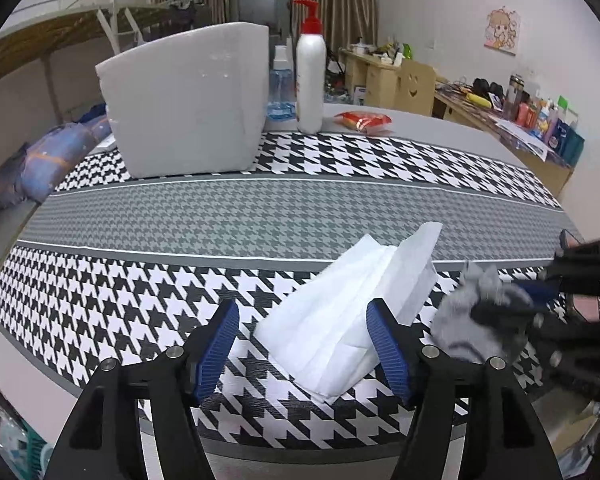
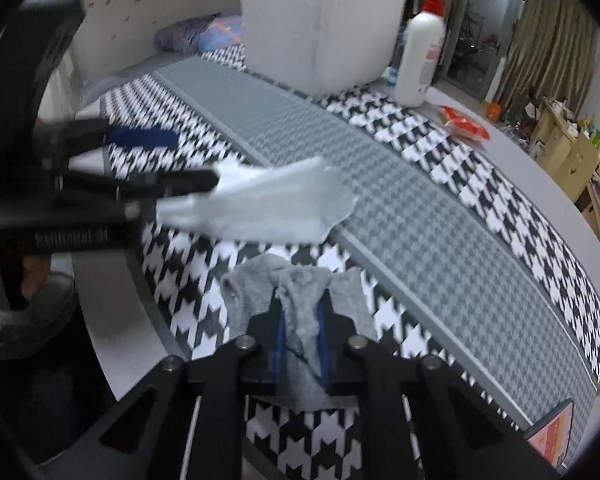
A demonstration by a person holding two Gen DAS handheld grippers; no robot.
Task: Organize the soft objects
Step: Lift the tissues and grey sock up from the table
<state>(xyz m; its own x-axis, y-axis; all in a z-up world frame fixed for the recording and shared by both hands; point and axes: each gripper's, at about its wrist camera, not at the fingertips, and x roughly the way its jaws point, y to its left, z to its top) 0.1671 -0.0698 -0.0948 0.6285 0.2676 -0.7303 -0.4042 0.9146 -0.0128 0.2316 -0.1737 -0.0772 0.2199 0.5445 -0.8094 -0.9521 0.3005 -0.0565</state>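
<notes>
Right gripper (image 2: 300, 336): fingers clamped on a grey sock (image 2: 300, 304), held at the near edge of the table (image 1: 440, 128). Left gripper (image 1: 304, 344): fingers apart, straddling a folded white tissue (image 1: 352, 312); from the right wrist view the tissue appears blurred at the fingertips, so contact cannot be told.

Progress, judged: early. Neither soft item is put away. A white foam box (image 1: 188, 100) is seen at the far side, well apart from both items; it is taken as the likely destination, though its inside is hidden. Left to do: tissue to be gripped, both items to be carried over and placed.

Surface: houndstooth cloth (image 1: 260, 220), black-and-white with a grey band down the middle, laid over the grey table. A pump bottle (image 1: 310, 76) and a red packet (image 1: 364, 121) are noted beside the box. Room: curtains, cluttered desks along the wall, a blue pillow (image 1: 40, 164) at the left.
</notes>
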